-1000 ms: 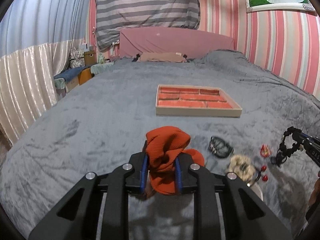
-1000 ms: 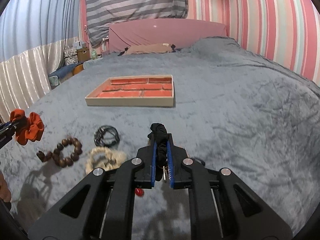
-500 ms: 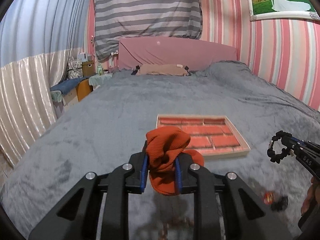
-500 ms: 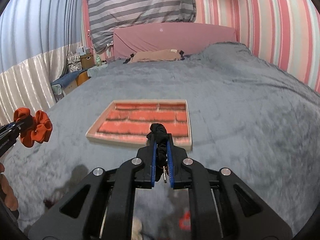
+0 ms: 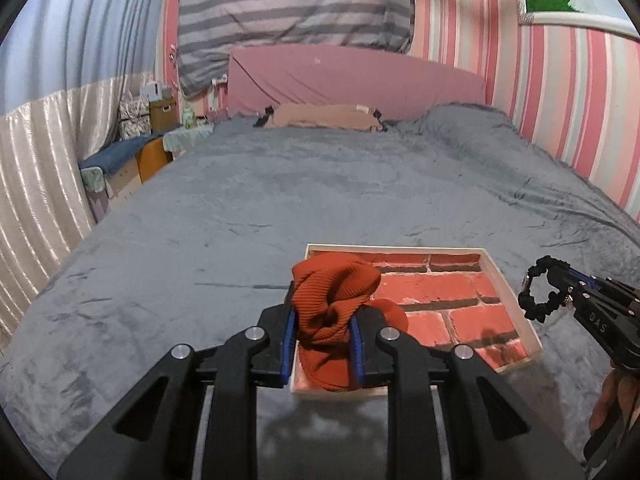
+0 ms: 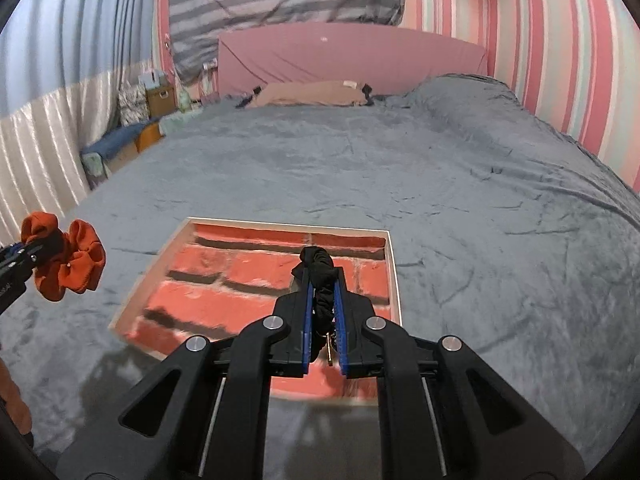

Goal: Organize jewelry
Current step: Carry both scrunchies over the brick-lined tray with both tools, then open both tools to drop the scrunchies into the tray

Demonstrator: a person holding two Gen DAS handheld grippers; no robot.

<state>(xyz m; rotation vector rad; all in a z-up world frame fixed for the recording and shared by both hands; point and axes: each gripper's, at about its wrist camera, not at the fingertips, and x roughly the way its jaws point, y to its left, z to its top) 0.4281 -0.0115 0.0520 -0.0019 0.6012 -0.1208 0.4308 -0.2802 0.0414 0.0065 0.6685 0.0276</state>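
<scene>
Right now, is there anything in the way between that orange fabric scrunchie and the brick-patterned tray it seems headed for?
Nothing visible. The left gripper holds the orange fabric scrunchie over the near edge of the shallow brick-patterned tray, whose visible floor is bare. The right gripper, shut on a black scrunchie, hangs over the tray's other side.

Left gripper (image 5: 322, 334) pitches downward, jaws clamped on an orange scrunchie (image 5: 334, 304). Right gripper (image 6: 322, 314) pitches down too, jaws nearly together, pinching a black hair tie (image 6: 320, 276). Both held side by side, apart. A hand (image 5: 610, 400) grips the right handle.
</scene>
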